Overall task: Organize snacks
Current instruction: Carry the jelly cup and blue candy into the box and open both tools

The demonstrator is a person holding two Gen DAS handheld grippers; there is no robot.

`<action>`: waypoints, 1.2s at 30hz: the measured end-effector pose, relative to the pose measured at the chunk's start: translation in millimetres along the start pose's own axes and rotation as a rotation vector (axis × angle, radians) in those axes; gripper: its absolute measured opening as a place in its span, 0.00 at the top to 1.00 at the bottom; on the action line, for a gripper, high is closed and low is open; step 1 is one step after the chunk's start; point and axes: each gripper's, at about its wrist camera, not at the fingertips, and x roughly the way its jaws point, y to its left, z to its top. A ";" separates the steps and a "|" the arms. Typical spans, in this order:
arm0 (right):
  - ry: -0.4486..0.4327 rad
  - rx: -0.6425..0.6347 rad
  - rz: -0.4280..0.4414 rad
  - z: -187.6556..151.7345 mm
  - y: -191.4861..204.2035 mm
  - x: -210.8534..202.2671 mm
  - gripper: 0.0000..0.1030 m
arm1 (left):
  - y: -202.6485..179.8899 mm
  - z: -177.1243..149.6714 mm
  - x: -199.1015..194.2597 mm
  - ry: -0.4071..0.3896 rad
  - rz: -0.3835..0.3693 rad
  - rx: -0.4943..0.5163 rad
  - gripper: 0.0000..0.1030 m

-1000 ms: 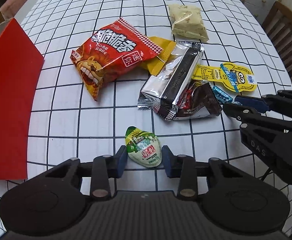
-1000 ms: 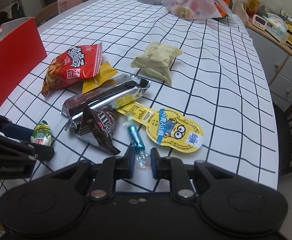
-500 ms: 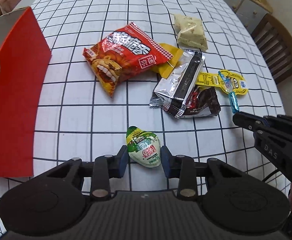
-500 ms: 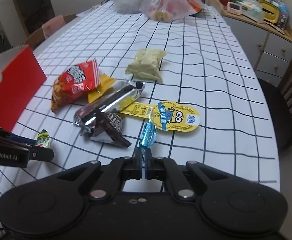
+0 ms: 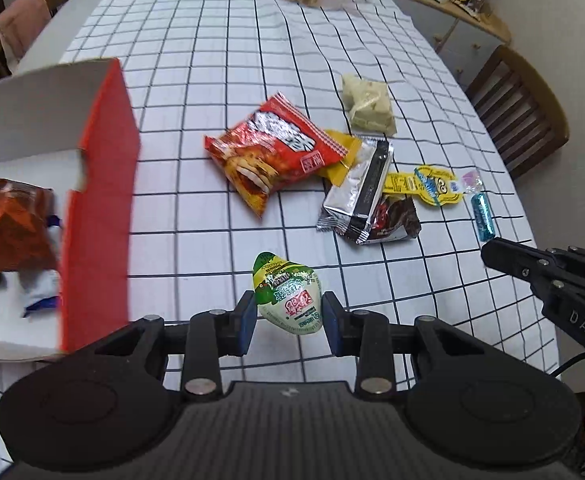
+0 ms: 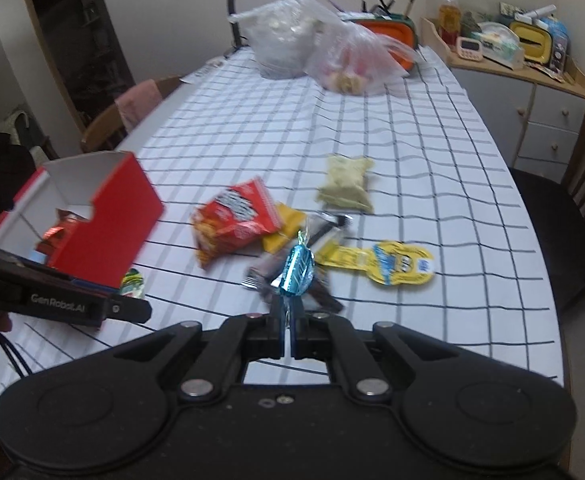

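Observation:
My left gripper [image 5: 288, 318] is shut on a green and white jelly cup [image 5: 290, 300] and holds it above the checked tablecloth. To its left stands a red box [image 5: 100, 208], open on top, with an orange foil pack [image 5: 8, 228] inside. My right gripper [image 6: 290, 334] is shut on the twisted end of a blue foil candy [image 6: 297, 270], lifted off the table. From the left wrist view the same candy [image 5: 484, 216] hangs at the tip of the right gripper [image 5: 492, 246]. On the cloth lie a red chip bag [image 5: 272, 152], a silver wrapper [image 5: 360, 192] and a yellow minion pack [image 5: 432, 184].
A pale green snack pack [image 5: 368, 106] lies farther back, and a dark brown packet [image 5: 396, 220] by the silver wrapper. Plastic bags [image 6: 332, 52] sit at the table's far end. Wooden chairs [image 5: 528, 116] stand at the right edge, and a sideboard [image 6: 532, 92] behind.
Both grippers have risen from the table. The right one closed on the blue candy and lifted it. The left one carried the jelly cup up and toward the red box, whose inside now shows.

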 end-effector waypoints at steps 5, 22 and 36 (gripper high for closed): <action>-0.028 -0.021 0.035 12.0 32.6 -6.9 0.99 | 20.2 3.2 -28.1 -0.037 0.002 0.016 0.67; -0.072 -0.147 0.157 46.2 166.6 13.9 0.99 | 134.8 8.2 -97.9 -0.164 0.062 -0.041 0.67; 0.025 -0.200 0.188 50.5 241.3 67.8 0.99 | 232.1 10.2 -107.3 -0.158 0.153 -0.094 0.66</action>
